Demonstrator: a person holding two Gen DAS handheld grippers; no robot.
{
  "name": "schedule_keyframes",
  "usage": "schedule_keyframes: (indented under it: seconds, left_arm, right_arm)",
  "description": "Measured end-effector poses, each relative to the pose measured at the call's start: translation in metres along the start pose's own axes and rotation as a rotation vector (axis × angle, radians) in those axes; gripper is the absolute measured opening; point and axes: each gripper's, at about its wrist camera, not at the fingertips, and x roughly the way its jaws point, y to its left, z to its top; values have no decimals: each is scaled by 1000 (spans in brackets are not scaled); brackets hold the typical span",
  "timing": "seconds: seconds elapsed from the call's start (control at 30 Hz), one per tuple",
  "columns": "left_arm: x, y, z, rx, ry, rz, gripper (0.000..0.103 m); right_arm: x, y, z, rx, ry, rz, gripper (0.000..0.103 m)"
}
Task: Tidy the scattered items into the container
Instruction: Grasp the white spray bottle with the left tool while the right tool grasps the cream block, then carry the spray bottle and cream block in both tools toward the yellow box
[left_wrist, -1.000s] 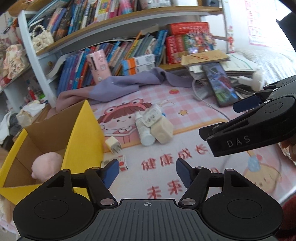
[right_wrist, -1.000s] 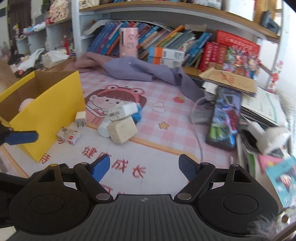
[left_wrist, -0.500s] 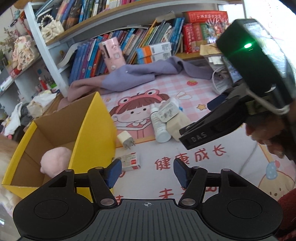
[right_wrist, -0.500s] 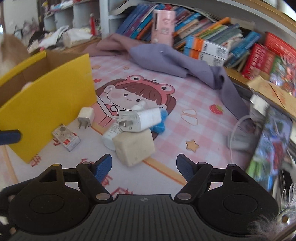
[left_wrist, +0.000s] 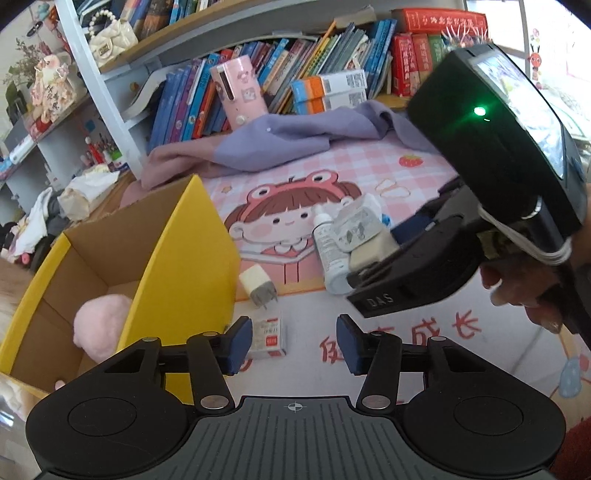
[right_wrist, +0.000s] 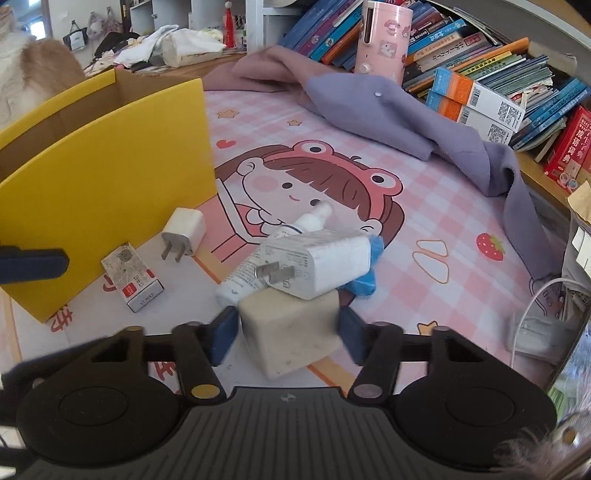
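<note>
My right gripper (right_wrist: 286, 338) has its blue pads on either side of the beige foam-like cube (right_wrist: 291, 332), and its jaws are closing; the pads sit just at the cube's flanks, and I cannot tell whether they press on it. On top of the cube's far edge lies the large white plug adapter (right_wrist: 314, 264), prongs pointing left, resting also on the white squeeze bottle (right_wrist: 273, 251) that lies on its side behind the cube. A crumpled blue wrapper (right_wrist: 364, 280) pokes out to the right of the adapter.

My left gripper (left_wrist: 291, 341) is closing too, with nothing between its blue pads; the small flat box with red print (left_wrist: 267, 338) lies on the mat just beyond the left pad. A little farther off sits the small cream wall charger (left_wrist: 255, 282), prongs toward me, close to the yellow cardboard box (left_wrist: 184, 266). That box stands open at the left of the mat, with a pink fluffy ball (left_wrist: 98, 326) inside it.

All of this rests on the pink checked mat with a cartoon girl (right_wrist: 406, 206). At the far side a lilac cloth (right_wrist: 388, 114) is draped, with a pink cylindrical canister (right_wrist: 382, 38) and rows of books (right_wrist: 491, 74) behind it.
</note>
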Motion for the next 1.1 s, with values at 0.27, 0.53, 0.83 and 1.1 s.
schedule_keyframes:
  seconds: [0.27,0.53,0.83,1.1]
  left_arm:
    - [4,4,14,-22,-9,-18,45]
    - [26,-10,43,24,-53,-66,45]
    - [80,-21,59,12,53,-83,35]
    - [111,-23,63,-41,114,-90,33]
  right_arm:
    - [-29,-16,-12,85,-3,-8,37]
    - [-57,-27,-34,111,2,-89,37]
    - [-63,-36,-48,154,21,-102,37]
    - [-60,-36,-48,157,32,-89,37]
